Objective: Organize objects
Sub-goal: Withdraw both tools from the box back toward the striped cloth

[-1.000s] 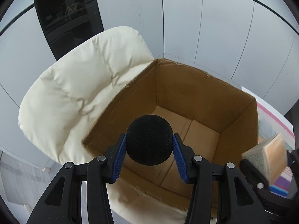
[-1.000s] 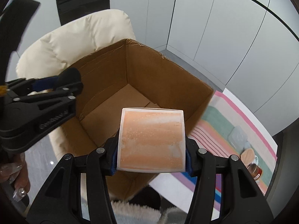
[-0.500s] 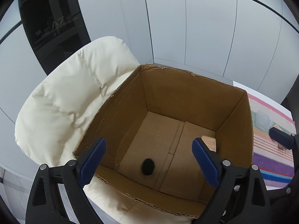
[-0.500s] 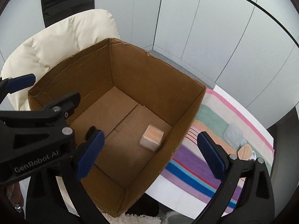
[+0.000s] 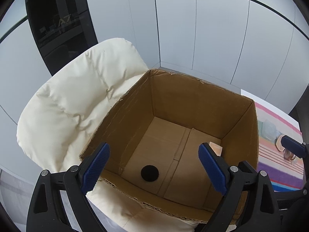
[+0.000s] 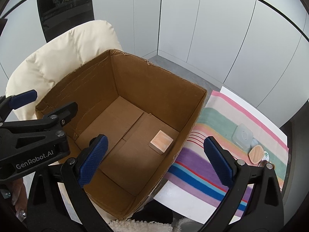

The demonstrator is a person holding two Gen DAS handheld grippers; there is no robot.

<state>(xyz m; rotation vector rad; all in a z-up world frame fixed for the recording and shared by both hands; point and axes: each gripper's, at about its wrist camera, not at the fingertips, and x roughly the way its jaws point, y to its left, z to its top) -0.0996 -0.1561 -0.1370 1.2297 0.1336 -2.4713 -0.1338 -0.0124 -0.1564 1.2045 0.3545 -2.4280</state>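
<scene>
With both the left gripper [image 5: 154, 168] and right gripper [image 6: 156, 159] spread wide and empty above the open brown cardboard box [image 6: 123, 71], the sensible move is to lift straight clear of its rim. The left view shows the round black foam ball [image 5: 149, 173] near the box's front wall. The right view shows the peach square block [image 6: 161, 142] by the right wall, and small items [image 6: 255, 153] left on the striped cloth [image 6: 195, 170].
</scene>
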